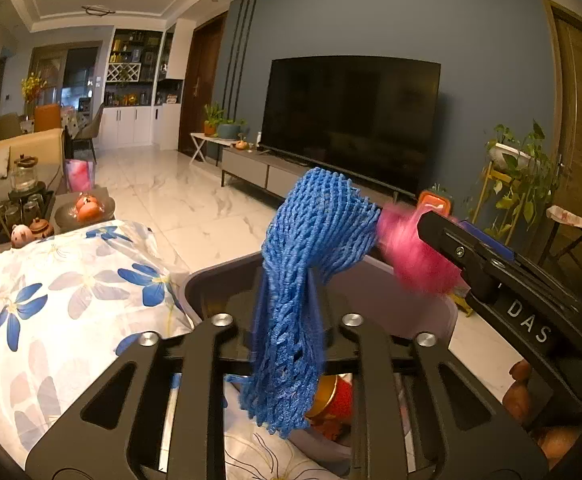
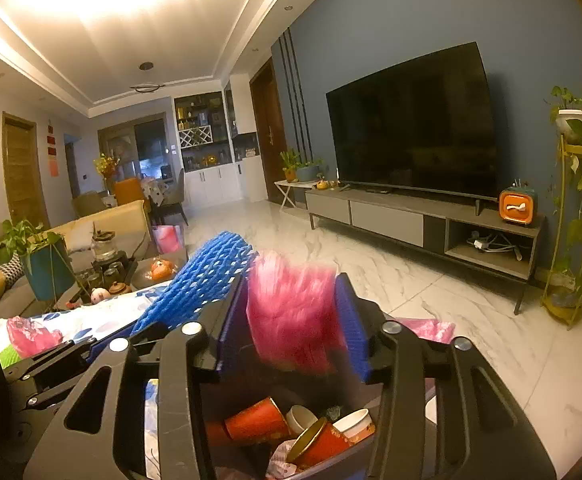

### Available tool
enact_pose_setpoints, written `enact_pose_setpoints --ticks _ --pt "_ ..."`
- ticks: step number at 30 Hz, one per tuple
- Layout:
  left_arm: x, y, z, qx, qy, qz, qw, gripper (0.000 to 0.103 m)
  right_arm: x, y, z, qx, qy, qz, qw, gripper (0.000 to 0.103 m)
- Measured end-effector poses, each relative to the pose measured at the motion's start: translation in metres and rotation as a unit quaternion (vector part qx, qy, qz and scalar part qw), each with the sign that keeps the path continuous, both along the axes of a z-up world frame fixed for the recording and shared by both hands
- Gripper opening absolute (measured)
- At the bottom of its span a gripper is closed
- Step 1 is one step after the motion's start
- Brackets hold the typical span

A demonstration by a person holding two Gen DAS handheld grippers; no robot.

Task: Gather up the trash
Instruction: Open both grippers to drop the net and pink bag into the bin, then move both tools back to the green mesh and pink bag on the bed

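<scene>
Both grippers hover over the bin (image 2: pixel 371 446), left gripper (image 1: pixel 287 320) pinching blue foam netting (image 1: pixel 299 280), right gripper (image 2: pixel 291 312) clamping pink netting (image 2: pixel 291 312); drop-off step, requiring both jaws to release.

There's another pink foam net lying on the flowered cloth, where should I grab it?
Take the pink foam net from above, across its raised crumpled middle. It lies flat and loose on the flowered cloth, so a top-down pinch on the bunched part should catch it without snagging fabric.

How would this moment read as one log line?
left claw: holds blue net | right claw: holds pink net | both over bin
</scene>
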State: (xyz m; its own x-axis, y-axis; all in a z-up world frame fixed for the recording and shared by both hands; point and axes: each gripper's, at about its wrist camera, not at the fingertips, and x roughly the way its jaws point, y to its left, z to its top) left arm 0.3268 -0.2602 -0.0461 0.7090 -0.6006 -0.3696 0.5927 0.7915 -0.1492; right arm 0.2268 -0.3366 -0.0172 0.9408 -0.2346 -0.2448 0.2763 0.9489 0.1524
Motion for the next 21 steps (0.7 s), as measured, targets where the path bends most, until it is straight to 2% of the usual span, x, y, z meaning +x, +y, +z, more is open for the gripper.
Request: enact_pose_setpoints --ticks 2,5,10,12,15,19,21 --pt "-0.001 0.002 0.000 -0.004 -0.004 0.003 1.0000 0.051 -0.001 -0.001 0.000 0.001 -0.004 -0.002 1.000 0.051" --pt "-0.001 0.005 0.000 -0.010 -0.004 0.004 0.9999 0.063 -0.004 -0.005 0.000 0.007 -0.007 -0.006 1.000 0.051" --pt "-0.003 0.012 -0.004 -0.002 -0.005 0.022 0.9997 0.074 -0.013 -0.002 0.001 0.005 -0.013 -0.012 1.000 0.057" --pt "-0.006 0.019 -0.004 -0.006 -0.006 0.030 0.9995 0.078 -0.016 0.002 0.003 0.000 -0.018 -0.013 1.000 0.063" --pt "-0.013 0.038 -0.005 -0.003 -0.015 0.061 0.9980 0.084 -0.023 0.009 0.004 -0.011 -0.023 -0.017 1.000 0.067" --pt "-0.019 0.068 -0.001 -0.006 -0.011 0.099 0.9950 0.088 -0.033 0.022 0.003 -0.013 -0.030 -0.013 0.999 0.080" --pt "-0.023 0.088 0.001 -0.014 -0.006 0.117 0.9930 0.089 -0.037 0.029 0.003 -0.020 -0.031 -0.013 0.999 0.080"
